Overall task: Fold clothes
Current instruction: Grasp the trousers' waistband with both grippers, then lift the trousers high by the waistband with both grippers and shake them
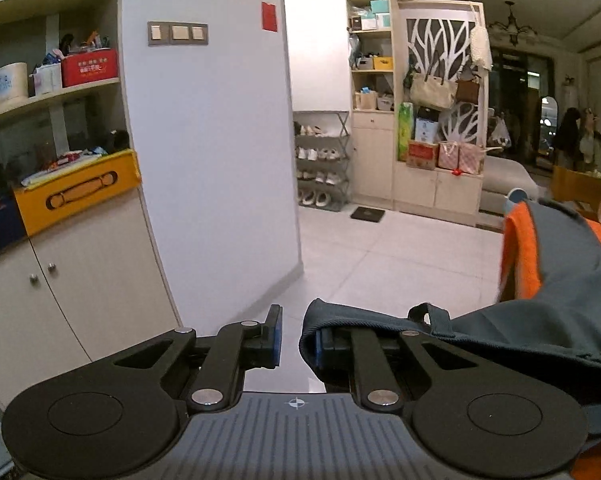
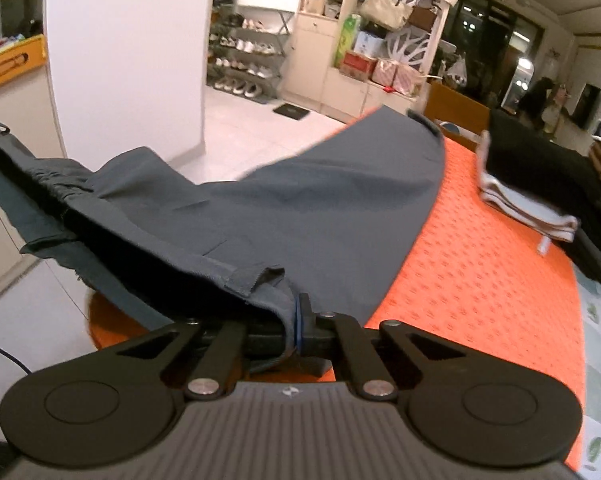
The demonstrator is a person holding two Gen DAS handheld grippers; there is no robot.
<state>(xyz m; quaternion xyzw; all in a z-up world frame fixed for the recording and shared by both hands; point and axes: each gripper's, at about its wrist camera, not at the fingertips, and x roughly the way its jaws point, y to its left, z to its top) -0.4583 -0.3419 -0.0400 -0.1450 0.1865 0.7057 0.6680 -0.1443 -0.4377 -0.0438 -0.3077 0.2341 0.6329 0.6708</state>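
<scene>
only the right view shows the right gripper (image 2: 296,320) pinching trousers (image 2: 300,200) over an orange cloth (image 2: 480,280), folded clothes (image 2: 540,208) at 2 o'clock; left gripper (image 1: 296,336) spread, trousers draped on one finger (image 1: 324,348).

bare orange cloth (image 2: 480,280) lies free; folded clothes (image 2: 540,200) block its far right side.

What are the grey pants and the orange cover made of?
The grey pants look like thin woven cloth, matte, perhaps cotton or a blend: stitched seams, a belt loop and soft creases show. The orange cover looks like a textured fabric with a regular raised pattern of small marks; whether knitted or quilted is hard to tell.
</scene>
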